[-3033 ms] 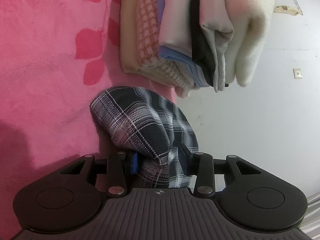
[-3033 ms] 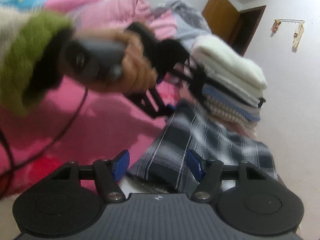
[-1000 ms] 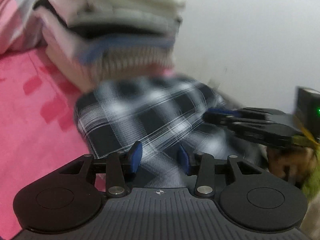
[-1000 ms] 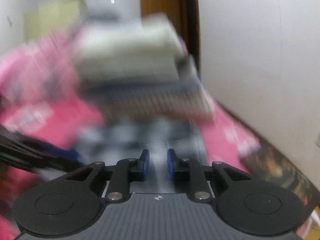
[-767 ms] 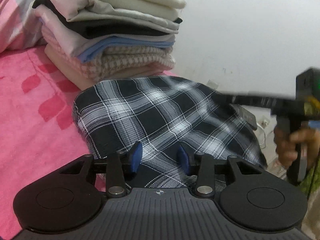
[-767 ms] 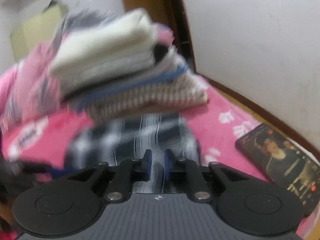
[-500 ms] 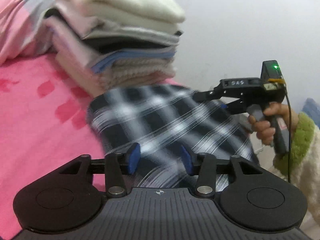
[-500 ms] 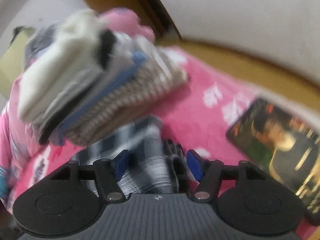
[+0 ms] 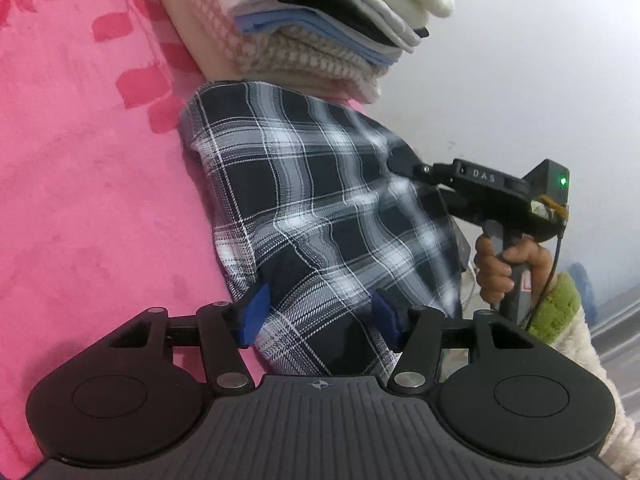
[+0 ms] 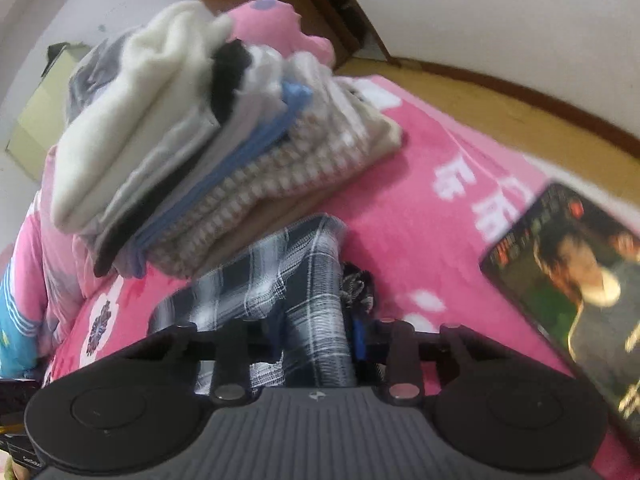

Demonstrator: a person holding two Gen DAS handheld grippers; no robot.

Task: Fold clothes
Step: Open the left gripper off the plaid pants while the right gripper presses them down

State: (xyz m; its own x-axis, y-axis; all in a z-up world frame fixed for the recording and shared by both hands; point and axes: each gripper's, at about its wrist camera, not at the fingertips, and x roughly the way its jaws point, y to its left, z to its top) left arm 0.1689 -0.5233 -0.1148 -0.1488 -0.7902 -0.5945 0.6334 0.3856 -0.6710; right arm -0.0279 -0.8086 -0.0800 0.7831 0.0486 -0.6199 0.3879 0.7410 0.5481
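The black-and-white plaid woven garment (image 9: 320, 208) lies folded into a thick pad on the pink plush bed cover (image 9: 80, 200), its far edge just beside the stack of folded cream, grey, blue and beige clothes (image 9: 320, 28). Seen from the right wrist, the same plaid garment (image 10: 288, 280) sits near us with the stack (image 10: 192, 160) behind and to the left of it.

Our left claw (image 9: 318, 314) straddles the near end of the plaid, its blue pads (image 9: 254, 312) spreading and standing clear of the cloth rather than pressing it. Our right claw (image 10: 316, 340) has a doubled ridge of plaid between its fingers and is drawing together; the right pad sits against the cloth, the left one is hidden by fabric, so we judge it pinching the plaid, not yet firmly. From the left wrist view the right claw (image 9: 400, 162) reaches onto the garment's right edge, with the hand (image 9: 504, 264) in a green and cream fleece sleeve below.

We judge the folding nearly finished and the step in hand to be tidying or lifting the pad. To do it well we should catch all layers, keep both ends level, and stay clear of the dark phone with a lit screen (image 10: 568, 292) lying on the cover to the right.
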